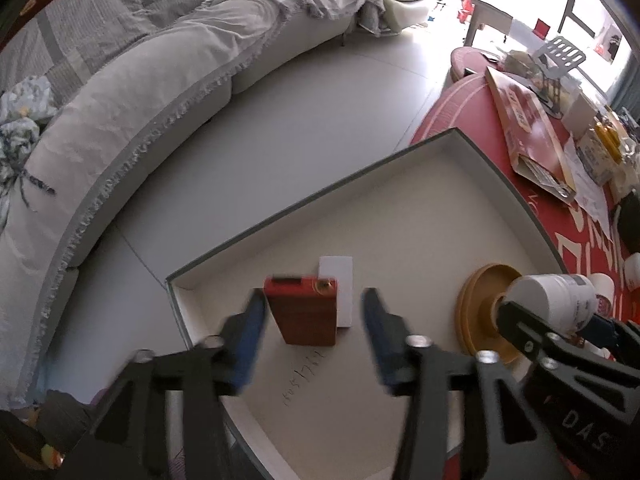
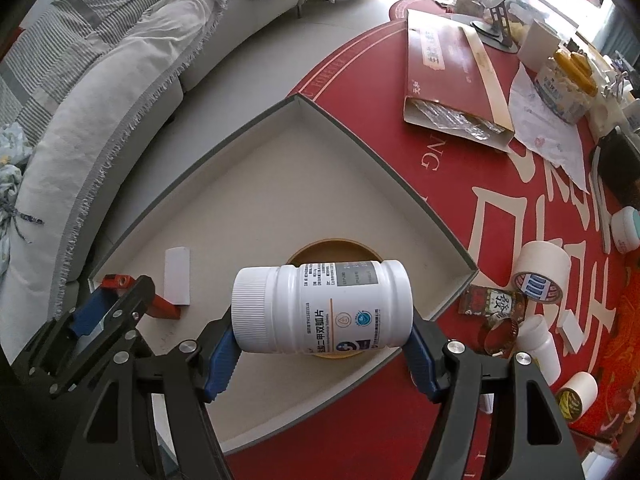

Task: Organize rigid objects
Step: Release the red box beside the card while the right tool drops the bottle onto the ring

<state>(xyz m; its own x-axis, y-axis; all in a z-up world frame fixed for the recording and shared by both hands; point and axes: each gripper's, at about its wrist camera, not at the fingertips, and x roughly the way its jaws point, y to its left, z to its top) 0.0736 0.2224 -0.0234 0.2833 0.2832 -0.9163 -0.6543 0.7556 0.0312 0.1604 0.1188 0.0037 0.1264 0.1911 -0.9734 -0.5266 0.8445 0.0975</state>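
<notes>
A shallow grey-rimmed box (image 1: 320, 196) (image 2: 360, 136) with a cream floor sits on the red table. In it lie a small red box (image 1: 306, 312) (image 2: 160, 304), a white card (image 1: 340, 292) (image 2: 177, 276) and a round yellow lid (image 1: 480, 312) (image 2: 332, 252). My left gripper (image 1: 314, 340) (image 2: 96, 312) is open, its fingers either side of the red box, which lies on the floor. My right gripper (image 2: 322, 344) (image 1: 560, 320) is shut on a white pill bottle (image 2: 324, 308) (image 1: 552, 300), held sideways above the yellow lid.
On the red tablecloth (image 2: 500, 208) to the right lie tape rolls (image 2: 540, 272), small white jars (image 2: 626, 228), a mahjong tile (image 2: 492, 300), a metal ring (image 2: 500, 334), a large red flat carton (image 2: 448, 64) and papers. A grey sofa (image 1: 120, 120) curves on the left.
</notes>
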